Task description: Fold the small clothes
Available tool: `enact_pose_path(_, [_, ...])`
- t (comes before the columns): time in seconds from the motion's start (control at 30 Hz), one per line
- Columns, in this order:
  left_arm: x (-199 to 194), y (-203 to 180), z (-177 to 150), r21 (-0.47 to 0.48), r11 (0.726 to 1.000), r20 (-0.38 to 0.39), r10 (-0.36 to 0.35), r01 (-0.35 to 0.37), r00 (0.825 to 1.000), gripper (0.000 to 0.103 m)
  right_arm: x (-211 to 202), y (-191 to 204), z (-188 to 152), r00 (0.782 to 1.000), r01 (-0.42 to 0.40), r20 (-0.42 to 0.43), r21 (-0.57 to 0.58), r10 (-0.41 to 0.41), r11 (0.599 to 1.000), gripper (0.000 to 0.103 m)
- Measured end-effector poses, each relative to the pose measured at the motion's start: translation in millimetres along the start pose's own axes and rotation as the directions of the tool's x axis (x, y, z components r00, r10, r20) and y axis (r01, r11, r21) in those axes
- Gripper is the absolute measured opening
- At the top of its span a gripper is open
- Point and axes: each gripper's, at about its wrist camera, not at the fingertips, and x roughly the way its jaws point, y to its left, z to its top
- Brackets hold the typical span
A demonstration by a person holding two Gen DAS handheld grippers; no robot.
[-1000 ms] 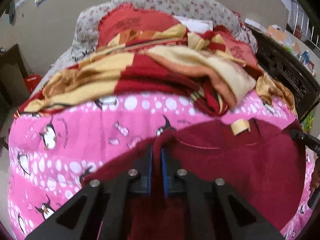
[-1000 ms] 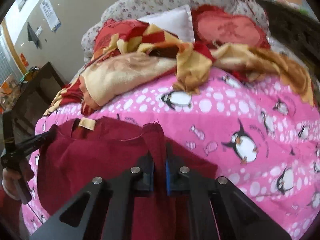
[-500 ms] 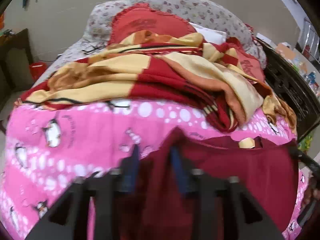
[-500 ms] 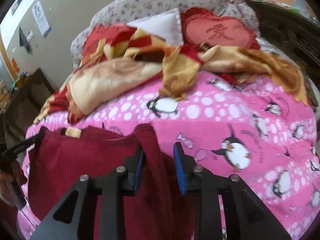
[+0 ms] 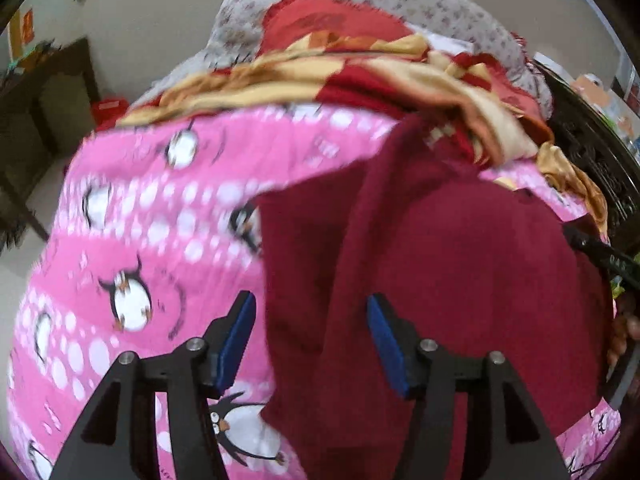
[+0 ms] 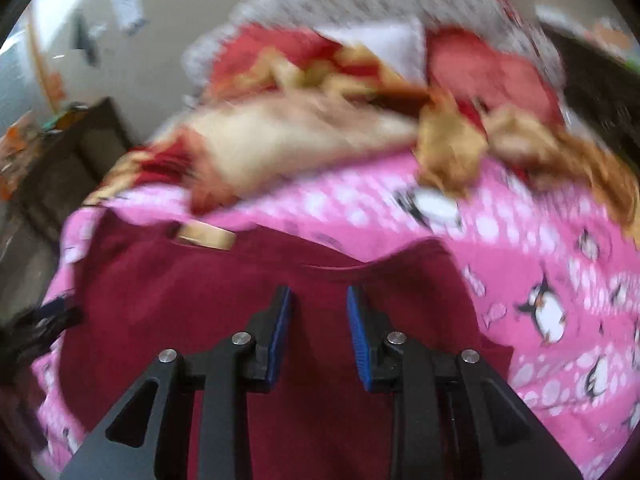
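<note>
Right wrist: maroon shirt [image 6: 248, 292], collar far-side.

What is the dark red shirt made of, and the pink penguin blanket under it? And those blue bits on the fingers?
The dark red shirt looks like soft, matte knit cloth, maybe fleecy: it drapes in limp folds without shine. The pink penguin blanket seems plush printed fabric, though blur hides its weave. The blue pads look like ribbed rubber or foam on hard black plastic fingers.
</note>
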Motion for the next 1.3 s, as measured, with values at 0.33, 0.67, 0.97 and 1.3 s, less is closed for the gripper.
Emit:
enact_pose_path(0.33, [-14.6, 18.1, -18.8, -0.041, 0.999, 0.022, 0.022, -0.021, 1.000, 0.081, -35.0, 66.2, 4.6, 0.995, -0.089, 0.037, -0.150, 0.095, 0.985, 0.043])
enact_pose_path(0.67, [-32.1, 23.6, -51.8, -0.050, 0.999, -0.011, 0.019, -0.020, 1.000, 0.081, 5.8, 185.7, -5.6, 0.979, -0.202, -0.040, -0.368, 0.202, 0.908, 0.043])
enact_pose_path(0.97, [-27.8, 28.8, -58.5, -0.068, 0.998, -0.015, 0.002, -0.003, 1.000, 0.081, 41.6, 228.8, 12.0, 0.983, -0.181, -0.052, -0.378, 0.175, 0.908, 0.039])
enact_pose_path(1.3, [-23.3, 35.6, -61.8, -0.100, 0.994, -0.015, -0.034, 0.032, 0.999, 0.081, 73.8, 246.9, 17.6, 0.985, -0.165, -0.111, -0.358, 0.134, 0.919, 0.039])
